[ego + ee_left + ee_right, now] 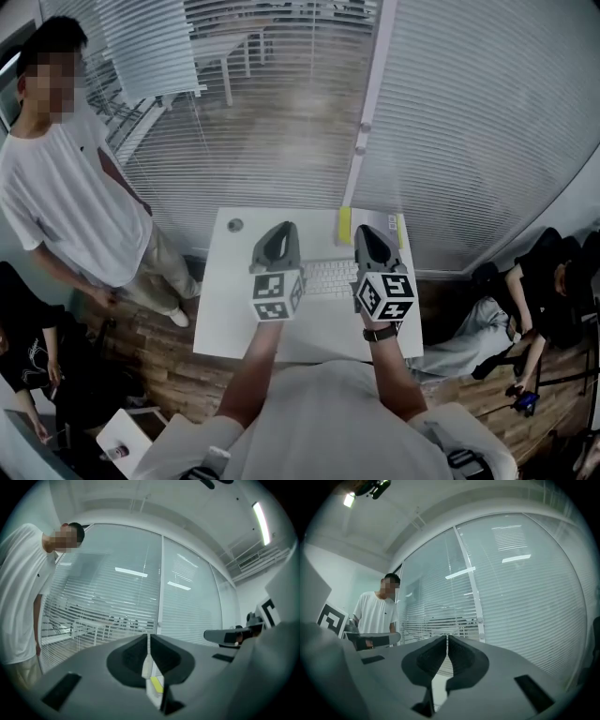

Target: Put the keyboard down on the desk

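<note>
A white keyboard (328,278) lies flat on the white desk (220,309), with both ends hidden under my grippers. My left gripper (285,228) hovers over its left end, shut, with nothing between the jaws. Over the right end, my right gripper (367,231) is likewise shut and empty. In the left gripper view the left gripper (149,641) points level at the window blinds, with a sliver of desk and something yellow showing below its closed jaws. The right gripper (447,641) also faces the blinds, jaws pressed together.
A yellow object (344,225) and a second one (400,230) lie at the desk's far edge, and a small round thing (235,225) at its far left. A person in a white T-shirt (66,202) stands left of the desk. Another person (539,291) sits on the floor to the right.
</note>
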Motion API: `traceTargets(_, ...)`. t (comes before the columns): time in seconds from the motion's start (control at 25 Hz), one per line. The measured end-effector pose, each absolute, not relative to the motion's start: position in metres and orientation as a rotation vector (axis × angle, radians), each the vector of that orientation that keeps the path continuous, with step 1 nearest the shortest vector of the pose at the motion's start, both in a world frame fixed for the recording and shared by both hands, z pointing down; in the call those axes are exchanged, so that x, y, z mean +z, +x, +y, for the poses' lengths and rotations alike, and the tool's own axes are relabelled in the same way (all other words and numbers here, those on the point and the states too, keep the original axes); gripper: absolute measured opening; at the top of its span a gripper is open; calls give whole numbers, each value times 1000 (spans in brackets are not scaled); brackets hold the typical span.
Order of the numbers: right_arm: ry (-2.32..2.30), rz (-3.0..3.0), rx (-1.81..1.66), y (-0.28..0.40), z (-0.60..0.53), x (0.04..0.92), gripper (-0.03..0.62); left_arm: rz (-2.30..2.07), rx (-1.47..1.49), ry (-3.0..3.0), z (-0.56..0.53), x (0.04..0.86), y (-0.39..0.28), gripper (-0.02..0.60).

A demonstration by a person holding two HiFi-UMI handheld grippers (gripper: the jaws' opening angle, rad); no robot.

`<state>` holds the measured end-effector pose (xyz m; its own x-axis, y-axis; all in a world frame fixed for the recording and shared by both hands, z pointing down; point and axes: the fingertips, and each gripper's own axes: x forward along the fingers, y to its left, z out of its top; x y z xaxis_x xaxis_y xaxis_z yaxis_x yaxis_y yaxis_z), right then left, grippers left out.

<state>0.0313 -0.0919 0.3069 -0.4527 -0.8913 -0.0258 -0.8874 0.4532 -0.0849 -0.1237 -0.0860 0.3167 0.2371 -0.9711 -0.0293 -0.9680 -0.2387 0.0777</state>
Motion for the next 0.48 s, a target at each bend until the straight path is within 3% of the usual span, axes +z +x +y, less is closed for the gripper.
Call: traceTargets(0.48, -1610, 2647, -107, 31, -90, 315, 21, -1905, -92, 2411, -84, 324, -124, 29)
